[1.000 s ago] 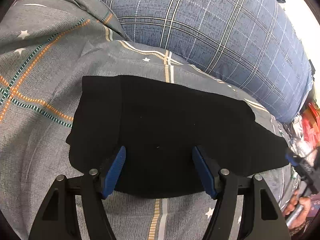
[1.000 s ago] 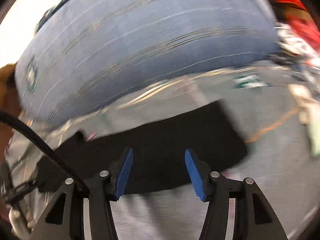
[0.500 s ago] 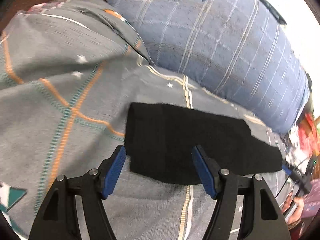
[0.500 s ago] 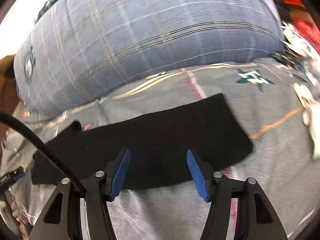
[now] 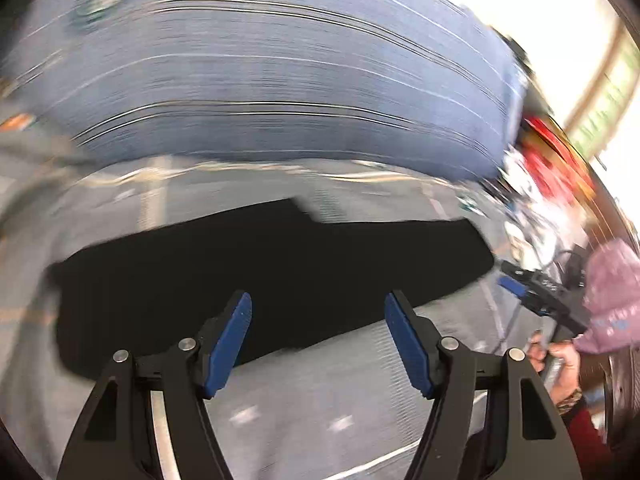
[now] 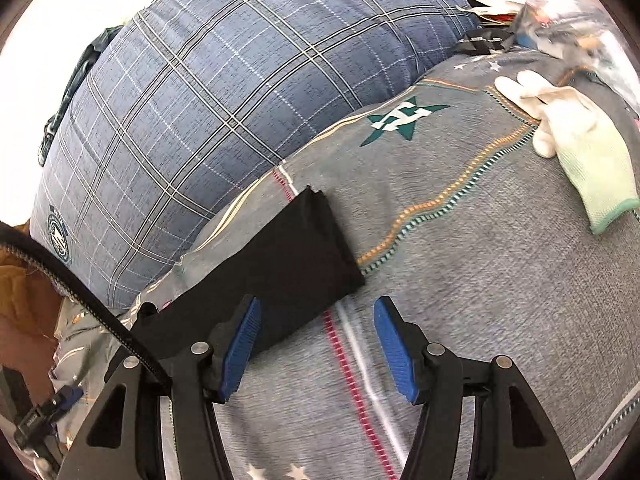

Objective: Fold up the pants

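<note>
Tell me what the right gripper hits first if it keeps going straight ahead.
Probably the grey bedspread: the open right gripper points just past the black pants' end, which lies beside its left finger. Depth is unclear.

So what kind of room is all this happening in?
Most likely a bedroom, on a bed. The black pants lie on a grey patterned bedsheet, with a big blue plaid pillow behind them. A white glove and other clutter sit at the edge, so it looks lived in.

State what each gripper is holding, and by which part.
Nothing is held. The left gripper and right gripper are both open and empty above the black pants, which lie on the bed.
</note>
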A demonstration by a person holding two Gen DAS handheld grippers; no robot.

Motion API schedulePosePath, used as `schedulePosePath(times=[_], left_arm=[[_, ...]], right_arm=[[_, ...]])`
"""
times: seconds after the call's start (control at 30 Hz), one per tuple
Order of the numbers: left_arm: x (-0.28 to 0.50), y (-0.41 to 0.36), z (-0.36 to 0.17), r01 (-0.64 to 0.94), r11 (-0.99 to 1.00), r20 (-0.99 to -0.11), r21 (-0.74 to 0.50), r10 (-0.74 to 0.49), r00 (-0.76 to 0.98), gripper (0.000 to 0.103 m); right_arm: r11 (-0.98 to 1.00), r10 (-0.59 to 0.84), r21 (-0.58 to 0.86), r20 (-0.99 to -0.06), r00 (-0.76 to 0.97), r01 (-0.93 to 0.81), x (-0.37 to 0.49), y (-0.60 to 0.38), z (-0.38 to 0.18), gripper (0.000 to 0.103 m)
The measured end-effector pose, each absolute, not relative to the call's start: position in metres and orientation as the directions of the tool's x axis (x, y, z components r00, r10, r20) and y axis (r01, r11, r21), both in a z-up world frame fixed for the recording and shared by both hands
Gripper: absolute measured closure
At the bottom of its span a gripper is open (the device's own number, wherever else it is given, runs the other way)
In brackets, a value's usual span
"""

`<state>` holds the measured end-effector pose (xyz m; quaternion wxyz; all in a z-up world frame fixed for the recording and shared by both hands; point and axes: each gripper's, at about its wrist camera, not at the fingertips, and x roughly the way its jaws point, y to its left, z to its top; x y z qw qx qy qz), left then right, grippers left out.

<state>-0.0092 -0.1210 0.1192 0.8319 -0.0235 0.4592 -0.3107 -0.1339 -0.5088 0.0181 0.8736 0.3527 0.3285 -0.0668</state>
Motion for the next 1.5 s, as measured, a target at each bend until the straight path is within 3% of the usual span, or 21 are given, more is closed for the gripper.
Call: schedulePosePath(times=[0.2,0.4,0.67,0.8,0.87,0.9,0.93,1.0,1.2,1.5], left_arm=[[0.014,-0.261,0.118,0.671,0.69,-0.785,-0.272,-0.563,0.26,0.035],[0.036,-0.384,0.091,0.775,0.557,-0.82,-0.299,-0.566,0.091,0.035],[0.061,-0.487,0.051,0.834,0.421,-0.842,-0.356,-0.531,-0.091,0.035],[0.051,-0.516,0.026,0.884,0.375,-0.891,-0.278,-0.444,-0.092,0.033],[0.044,-0.52,0.029,0.898,0.347,-0.893,-0.269,-0.44,-0.097,0.033],[0.042,-0.521,0.031,0.897,0.343,-0.89,-0.28,-0.443,-0.108,0.045],[0.039,-0.521,0.034,0.899,0.339,-0.891,-0.276,-0.441,-0.107,0.071],[0.039,-0.518,0.037,0.901,0.332,-0.888,-0.278,-0.447,-0.109,0.095],[0.046,-0.482,0.065,0.853,0.346,-0.811,-0.391,-0.568,-0.141,0.095],[0.06,-0.379,0.116,0.767,0.381,-0.672,-0.516,-0.735,-0.087,0.094]], right_arm=[[0.742,0.139,0.596,-0.586,0.799,0.307,-0.134,-0.513,0.009,0.039],[0.78,0.159,0.57,-0.581,0.798,0.26,-0.115,-0.512,0.001,0.039],[0.784,0.162,0.576,-0.552,0.818,0.233,-0.101,-0.519,-0.003,0.039],[0.784,0.151,0.576,-0.537,0.83,0.23,-0.1,-0.514,-0.005,0.038],[0.785,0.153,0.576,-0.536,0.83,0.227,-0.098,-0.512,-0.005,0.047],[0.781,0.166,0.583,-0.538,0.827,0.223,-0.097,-0.512,-0.007,0.073],[0.771,0.189,0.598,-0.542,0.818,0.218,-0.095,-0.512,-0.01,0.085],[0.746,0.21,0.631,-0.528,0.823,0.215,-0.098,-0.513,-0.014,0.086],[0.77,0.214,0.616,-0.497,0.841,0.167,-0.103,-0.498,0.009,0.087],[0.879,0.229,0.474,-0.509,0.83,0.048,-0.085,-0.418,0.062,0.087]])
